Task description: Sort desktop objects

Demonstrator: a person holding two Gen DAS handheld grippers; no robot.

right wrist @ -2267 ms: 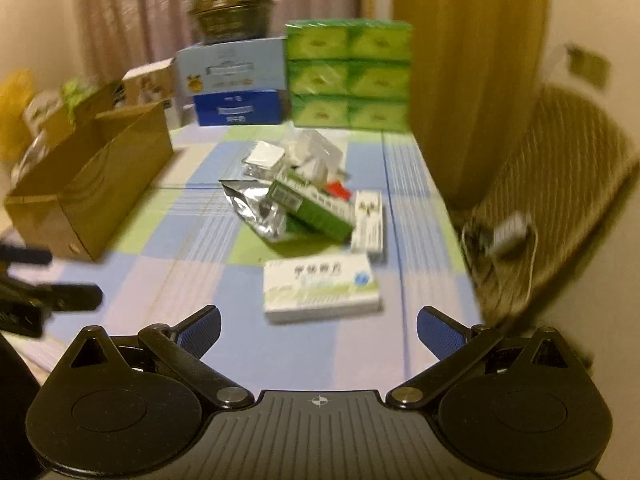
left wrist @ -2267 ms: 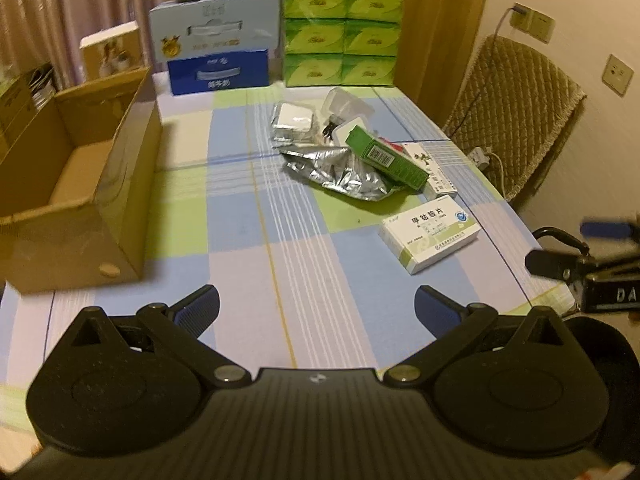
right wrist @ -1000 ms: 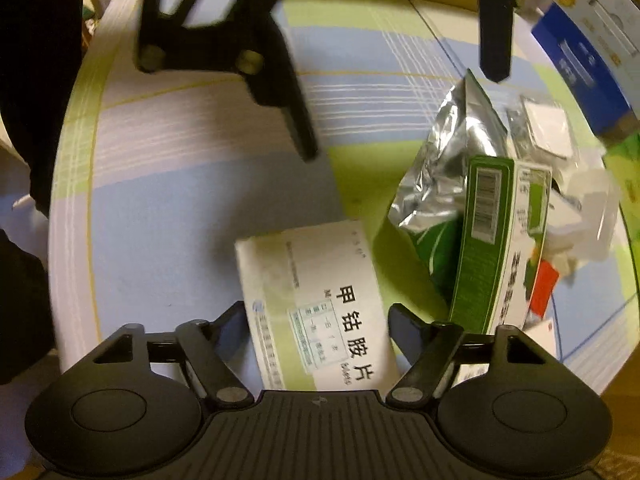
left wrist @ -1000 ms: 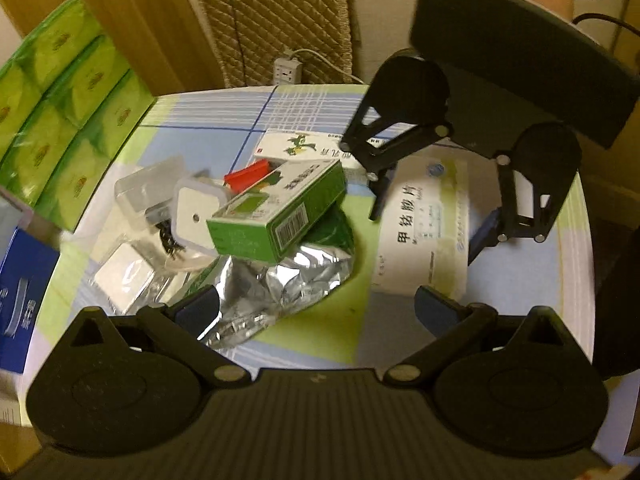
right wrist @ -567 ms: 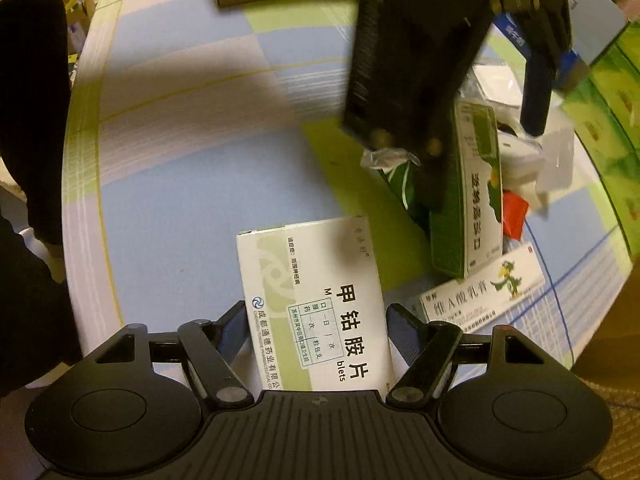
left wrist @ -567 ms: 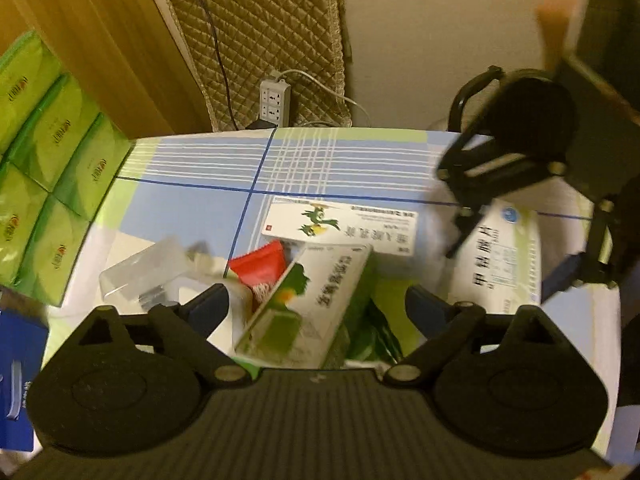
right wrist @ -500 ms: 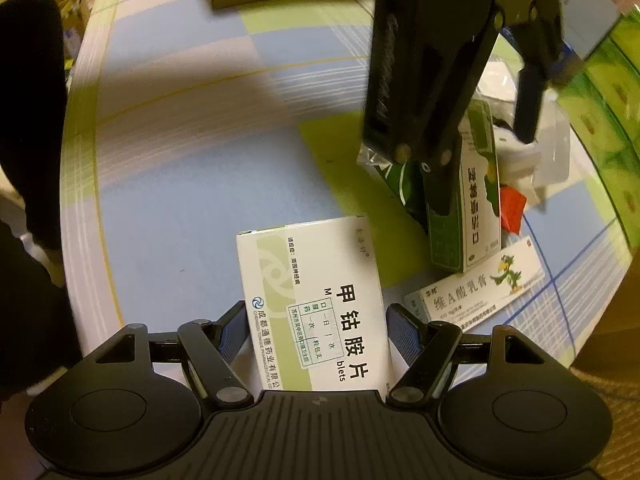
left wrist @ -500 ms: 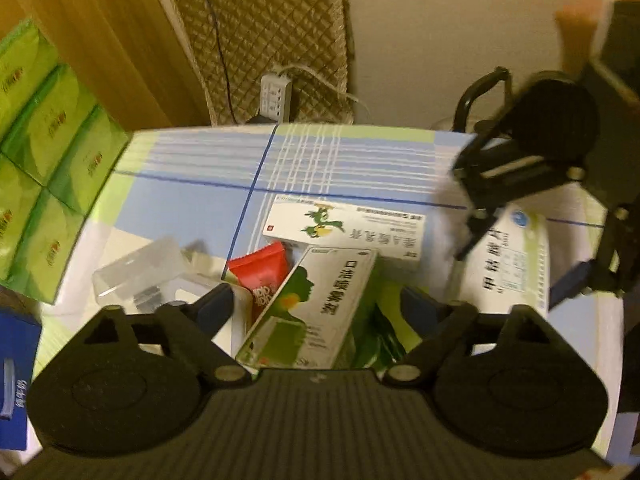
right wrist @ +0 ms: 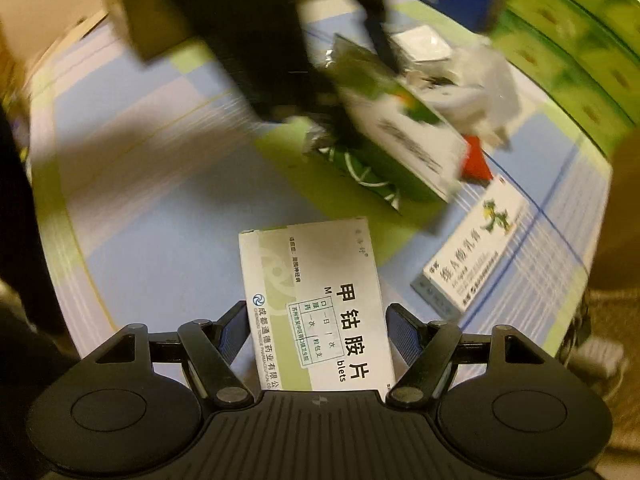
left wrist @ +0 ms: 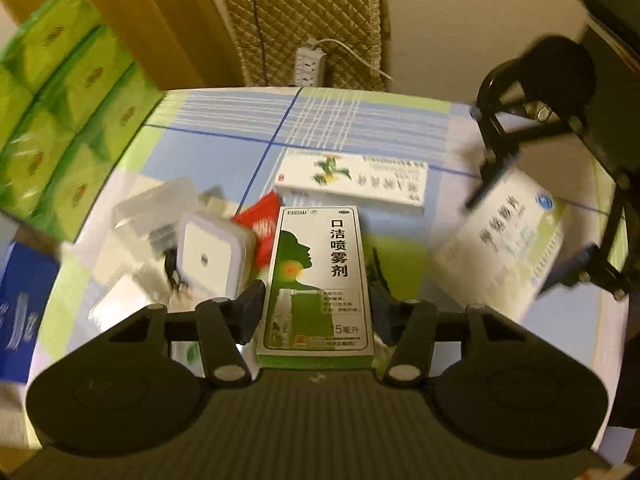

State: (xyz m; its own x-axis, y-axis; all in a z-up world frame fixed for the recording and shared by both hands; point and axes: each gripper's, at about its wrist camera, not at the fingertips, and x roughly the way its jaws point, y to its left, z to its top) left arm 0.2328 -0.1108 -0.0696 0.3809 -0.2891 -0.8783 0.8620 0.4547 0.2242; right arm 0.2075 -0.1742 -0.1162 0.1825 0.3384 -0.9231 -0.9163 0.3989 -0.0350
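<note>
clamping the green spray box point(left wrist: 316, 280), left hand-held gripper point(left wrist: 316, 308) sits over the counter point(left wrist: 224, 120) clutter. right view: right hand-held gripper point(right wrist: 316, 332) pinches the white tablet box point(right wrist: 316, 304), raised off the counter.

A quilted chair point(left wrist: 312, 20) and power strip point(left wrist: 308, 66) behind the table point(left wrist: 360, 120).

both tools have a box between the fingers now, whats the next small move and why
Probably lift both straight up. The left tool is closed on the green spray box, the right tool on the white pill box. The green box sits over a foil bag and beside a red packet, so a sideways drag could disturb them.
</note>
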